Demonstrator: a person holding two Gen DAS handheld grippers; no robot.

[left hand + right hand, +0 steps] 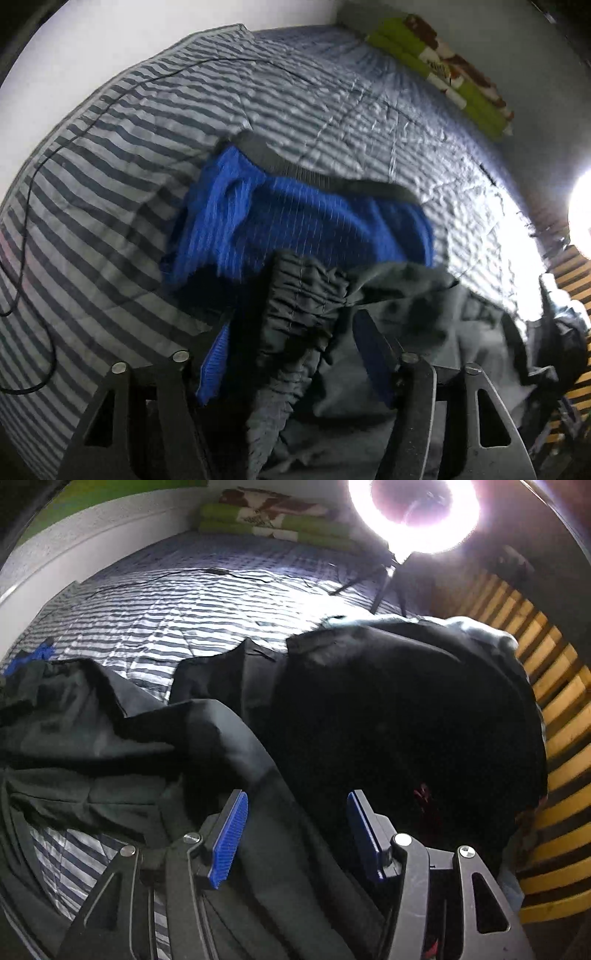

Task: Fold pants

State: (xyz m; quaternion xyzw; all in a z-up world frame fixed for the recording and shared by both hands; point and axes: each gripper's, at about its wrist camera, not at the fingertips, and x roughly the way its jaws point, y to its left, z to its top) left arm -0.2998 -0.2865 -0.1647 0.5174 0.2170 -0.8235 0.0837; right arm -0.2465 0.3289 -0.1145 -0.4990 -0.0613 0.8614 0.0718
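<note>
— Where do we have the pants point(295, 332) just now?

— Lying rumpled on the striped bedspread point(110, 147) near its lower edge. Their gathered elastic waistband point(306, 295) rises between the fingers of our left gripper point(291, 354), whose jaws stand apart; in this blurred view the pads do not seem to press the cloth.

— And the right gripper point(295, 823)?

— Also parted, astride a dark fold of a leg point(221, 731), gripping nothing. We judge both are placed over opposite ends so that we can pinch and stretch the garment flat before folding.

— What about the blue garment point(295, 221)?

— It lies just beyond the waistband, toward the middle of the bedspread, partly under the pants. A black heap of clothes point(406, 709) sits at the right edge by the yellow slats point(554, 738), probably waiting its turn.

— Why the glare?

— A ring light point(413, 513) stands at the far right corner.
</note>
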